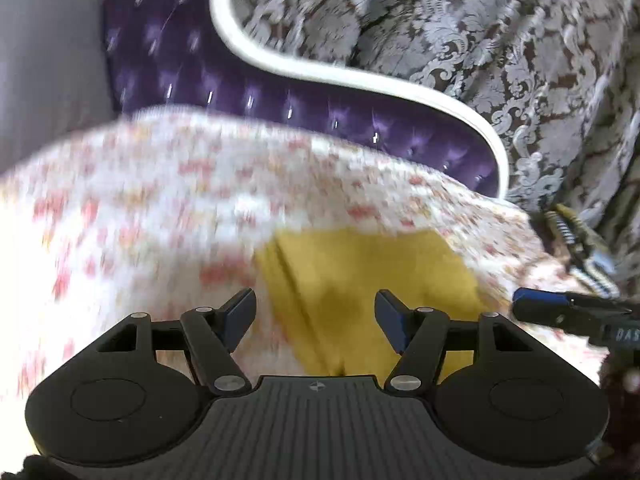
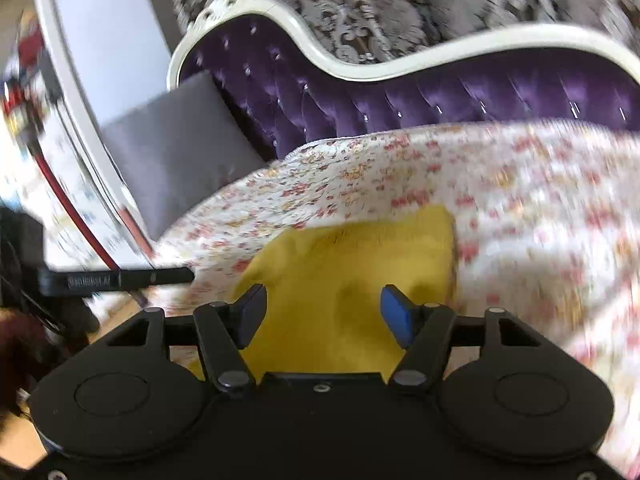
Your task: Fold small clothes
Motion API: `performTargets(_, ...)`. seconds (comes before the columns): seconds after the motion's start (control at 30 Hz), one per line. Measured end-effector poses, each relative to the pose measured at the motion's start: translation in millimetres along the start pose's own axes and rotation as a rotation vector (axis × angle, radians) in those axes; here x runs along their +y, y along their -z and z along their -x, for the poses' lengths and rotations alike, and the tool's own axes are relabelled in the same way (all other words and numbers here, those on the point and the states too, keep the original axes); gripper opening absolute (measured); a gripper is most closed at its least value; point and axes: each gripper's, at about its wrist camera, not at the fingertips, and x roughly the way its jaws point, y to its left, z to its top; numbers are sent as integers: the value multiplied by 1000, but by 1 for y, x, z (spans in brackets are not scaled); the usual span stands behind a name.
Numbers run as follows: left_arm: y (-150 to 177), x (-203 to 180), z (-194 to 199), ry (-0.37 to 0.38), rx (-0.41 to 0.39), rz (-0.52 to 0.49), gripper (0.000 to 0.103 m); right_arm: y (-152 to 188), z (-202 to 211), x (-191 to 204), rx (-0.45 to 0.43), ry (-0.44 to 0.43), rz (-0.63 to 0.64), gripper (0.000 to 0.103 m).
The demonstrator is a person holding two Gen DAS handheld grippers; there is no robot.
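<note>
A yellow garment (image 1: 360,276) lies flat on a floral bedspread (image 1: 160,200), folded into a rough rectangle with a crease running down its left part in the left wrist view; both views are smeared with motion blur, so the finer wrinkles are hard to read

The left gripper (image 1: 316,320) hangs just above the near edge of the cloth with its blue-padded fingers (image 1: 240,312) spread wide and nothing between them; I cannot tell whether the tips touch the fabric; off to its right, the dark tip of the right gripper (image 1: 560,308) pokes into view beside the garment's right edge

From the other side, the right gripper (image 2: 322,312) also stands wide open over the yellow garment (image 2: 348,280), holding nothing, its pads (image 2: 396,312) apart above the near half of the cloth; the left gripper (image 2: 120,278) shows as a dark bar off the garment's left corner

Behind the bed rises a tufted purple headboard (image 2: 440,92) with a curved white frame; a grey pillow (image 2: 172,156) leans at its left end, and a patterned brown and silver curtain (image 1: 500,40) hangs beyond
</note>
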Motion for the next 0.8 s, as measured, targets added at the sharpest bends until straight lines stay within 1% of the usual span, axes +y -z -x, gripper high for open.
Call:
performTargets(0.1, -14, -12, -30, -54, 3, -36, 64, -9, -24, 9, 6, 35, 97, 66)
performTargets(0.23, -21, 0, -67, -110, 35, 14, 64, -13, -48, 2, 30, 70, 153, 66)
performTargets(0.27, -21, 5, -75, -123, 51, 21, 64, -14, -54, -1, 39, 77, 157, 66)
performTargets(0.33, -16, 12, -94, -153, 111, 12, 64, -14, -69, -11, 74, 104, 157, 64)
performTargets(0.37, -12, 16, -100, -160, 139, 7, 66, -13, -77, -17, 97, 131, 158, 64)
performTargets(0.4, -7, 21, -105, -153, 157, 5, 68, -11, -84, -23, 123, 169, 166, 60)
performTargets(0.43, -4, 24, -104, -137, 146, 9, 71, -10, -89, -28, 142, 205, 173, 60)
performTargets(0.47, -2, 27, -102, -128, 135, 10, 72, -9, -91, -34, 143, 211, 168, 60)
performTargets(0.5, -1, 29, -100, -128, 134, 5, 72, -9, -88, -40, 133, 197, 144, 60)
performTargets(0.57, 0, 28, -94, -129, 134, -5, 72, -11, -84, -41, 129, 205, 140, 60)
performTargets(0.67, -1, 21, -81, -145, 129, 1, 71, -12, -75, -35, 118, 248, 158, 60)
performTargets(0.73, -1, 10, -62, -148, 95, -23, 70, -11, -59, -26, 86, 238, 162, 60)
performTargets(0.8, 4, 3, -47, -118, 84, -30, 70, -7, -40, -11, 54, 204, 193, 62)
